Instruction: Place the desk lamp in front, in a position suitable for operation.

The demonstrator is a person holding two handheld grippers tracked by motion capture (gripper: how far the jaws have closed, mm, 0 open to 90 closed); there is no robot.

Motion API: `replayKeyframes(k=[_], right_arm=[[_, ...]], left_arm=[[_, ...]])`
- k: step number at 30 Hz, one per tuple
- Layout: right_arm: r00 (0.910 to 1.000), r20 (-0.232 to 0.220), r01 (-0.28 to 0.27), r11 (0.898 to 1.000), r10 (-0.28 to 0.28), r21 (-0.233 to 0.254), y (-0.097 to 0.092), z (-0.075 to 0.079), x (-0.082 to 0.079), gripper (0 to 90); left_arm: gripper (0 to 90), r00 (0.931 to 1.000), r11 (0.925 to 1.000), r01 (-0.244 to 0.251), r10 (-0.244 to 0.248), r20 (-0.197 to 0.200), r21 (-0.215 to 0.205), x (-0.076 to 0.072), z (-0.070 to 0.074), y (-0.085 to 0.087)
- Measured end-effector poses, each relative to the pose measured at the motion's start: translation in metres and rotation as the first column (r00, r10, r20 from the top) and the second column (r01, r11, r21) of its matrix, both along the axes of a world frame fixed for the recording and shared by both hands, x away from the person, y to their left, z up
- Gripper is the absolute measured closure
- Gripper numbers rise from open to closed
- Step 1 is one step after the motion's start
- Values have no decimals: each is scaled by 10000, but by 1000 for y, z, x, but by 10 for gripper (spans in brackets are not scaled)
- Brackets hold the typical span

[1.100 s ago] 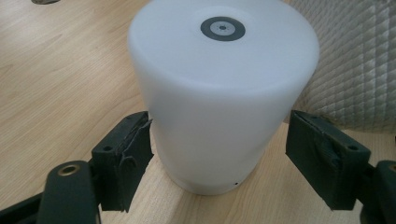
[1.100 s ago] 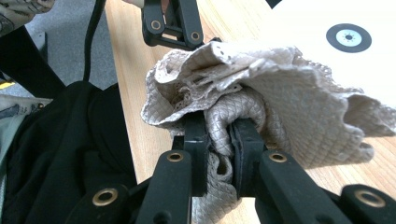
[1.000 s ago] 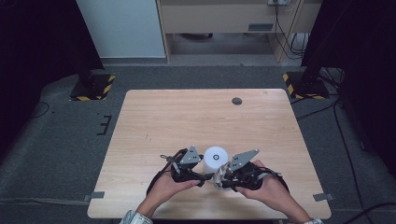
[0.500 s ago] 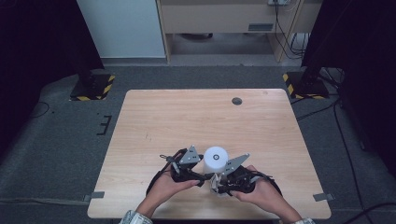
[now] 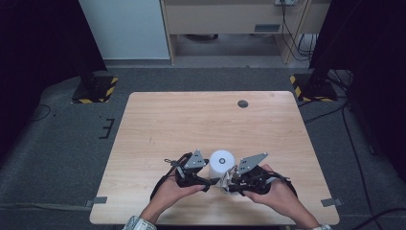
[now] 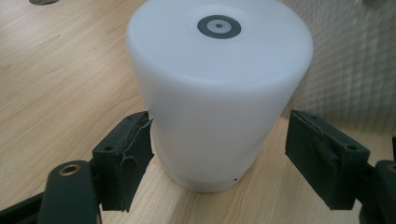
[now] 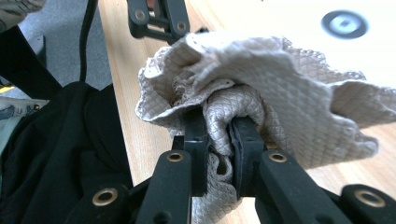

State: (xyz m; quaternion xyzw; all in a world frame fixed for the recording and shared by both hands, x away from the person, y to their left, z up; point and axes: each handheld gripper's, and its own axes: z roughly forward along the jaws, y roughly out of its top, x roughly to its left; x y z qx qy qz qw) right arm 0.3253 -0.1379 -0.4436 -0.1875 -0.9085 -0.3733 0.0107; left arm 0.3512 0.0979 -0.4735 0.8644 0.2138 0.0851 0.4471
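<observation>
Closest to the person, near the front edge of the pale wood-grain surface (image 5: 158, 120), both hands hold black grippers, each topped by a grey three-cornered plate. The right gripper (image 7: 218, 135) has its fingers (image 7: 195, 140) pinched nearly together on a bunched fold of a cloth (image 7: 280, 93), a soft beige fabric with a fine quilted diamond weave that spreads in ruffles above the grip. The left gripper (image 6: 219, 154) stands with its fingers (image 6: 126, 158) spread wide on either side of a white cylinder (image 6: 210, 93); the left pad touches its lower wall, while the right pad stands apart from it. This cylinder is smooth, matte, translucent plastic with rounded shoulders and a small dark ring in the middle of its flat top. It stands upright on the surface between the two grippers. Farther off, a small dark round disc (image 5: 242, 103) sits toward the far edge. No writing can be read.
</observation>
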Motion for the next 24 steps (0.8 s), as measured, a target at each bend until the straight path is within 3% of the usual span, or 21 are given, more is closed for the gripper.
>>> replayKeyframes(k=[7,12,16,24], right_arm=[[9983,-539,-226,9989,204,-402,16,-27,1,797],[9971,-731,-248,9984,210,-508,17,-36,2,796],[9976,-668,-199,9989,171,-420,15,-34,1,796],[9996,-186,228,9997,-228,6,-8,-9,1,795]], left_arm=[[224,10000,10000,-4,4,-6,16,0,0,0],[225,10000,10000,5,-5,-12,14,0,0,0],[225,10000,10000,8,-8,-12,12,0,0,0],[226,10000,10000,13,-13,-33,22,0,0,0]])
